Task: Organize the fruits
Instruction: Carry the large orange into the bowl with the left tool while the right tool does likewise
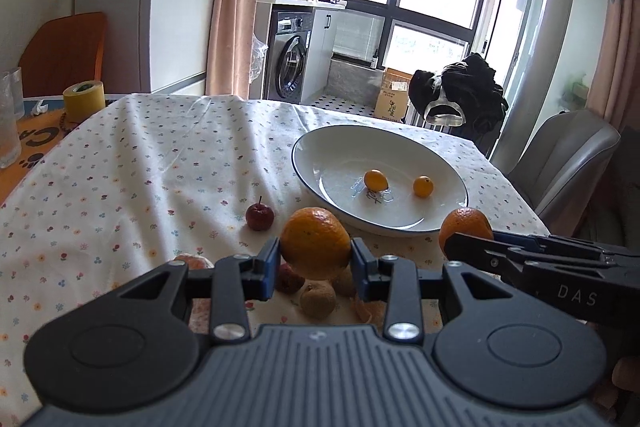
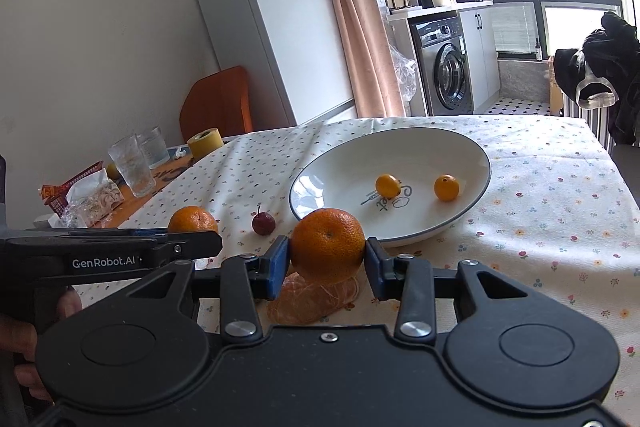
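Oranges: left gripper (image 1: 315, 261) was clamped on one orange (image 1: 315, 243), lifted above the tablecloth (image 1: 120, 167); right gripper (image 2: 327, 261) was clamped on a second orange (image 2: 327, 245), blue pads touching both sides. Both sat just short of the white plate (image 1: 320, 147), which held two kumquats (image 1: 376, 179). Small red fruit (image 1: 260, 217) and peeled segments (image 2: 316, 297) lay on the cloth.

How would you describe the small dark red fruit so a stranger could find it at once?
Start at the white plate on the flowered tablecloth. Just off its rim nearest the grippers sits the small dark red fruit, alone on the cloth. It is the only red, stemmed fruit; its neighbours are orange.
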